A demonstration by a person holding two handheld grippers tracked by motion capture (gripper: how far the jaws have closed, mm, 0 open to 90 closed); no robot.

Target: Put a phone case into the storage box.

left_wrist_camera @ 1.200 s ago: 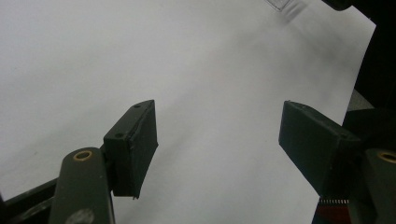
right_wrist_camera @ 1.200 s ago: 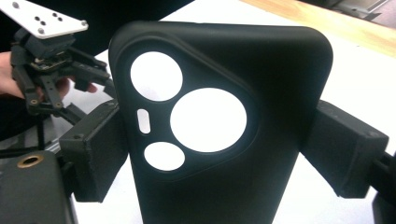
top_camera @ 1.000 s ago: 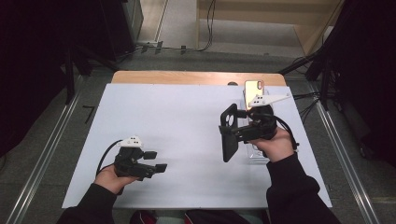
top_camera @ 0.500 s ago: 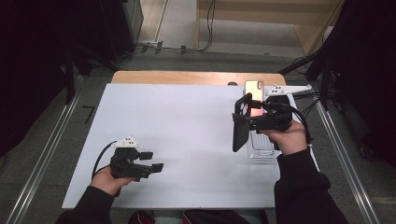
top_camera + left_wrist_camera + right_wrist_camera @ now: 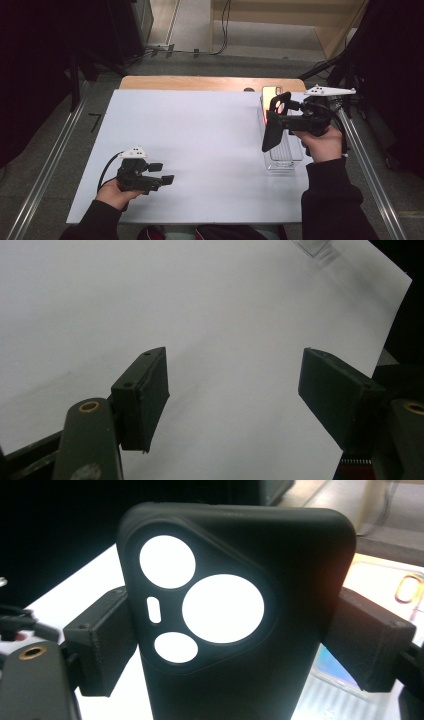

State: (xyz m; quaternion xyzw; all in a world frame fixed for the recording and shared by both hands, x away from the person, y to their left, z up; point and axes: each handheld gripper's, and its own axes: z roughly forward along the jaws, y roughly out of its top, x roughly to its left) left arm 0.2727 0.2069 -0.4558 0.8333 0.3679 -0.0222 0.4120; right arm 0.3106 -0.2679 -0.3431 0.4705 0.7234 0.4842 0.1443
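My right gripper (image 5: 278,116) is shut on a black phone case (image 5: 273,132), which hangs upright above the table's right side. In the right gripper view the case (image 5: 235,610) faces me with its round camera cutouts, and both pads (image 5: 107,640) press on its side edges. A phone with a bright back (image 5: 270,93) lies just beyond, at the far end of a clear plastic tray (image 5: 283,159). My left gripper (image 5: 163,173) rests low at the table's near left, open. Between its jaws (image 5: 235,395) there is just the white table top.
The white table top (image 5: 200,140) has a wooden strip (image 5: 200,82) along its far edge. Metal rails (image 5: 50,165) run along both sides of the table. Cables lie on the floor beyond.
My right hand has carried the black case to the right and a little farther from me, over the clear tray. The left hand has stayed where it was.
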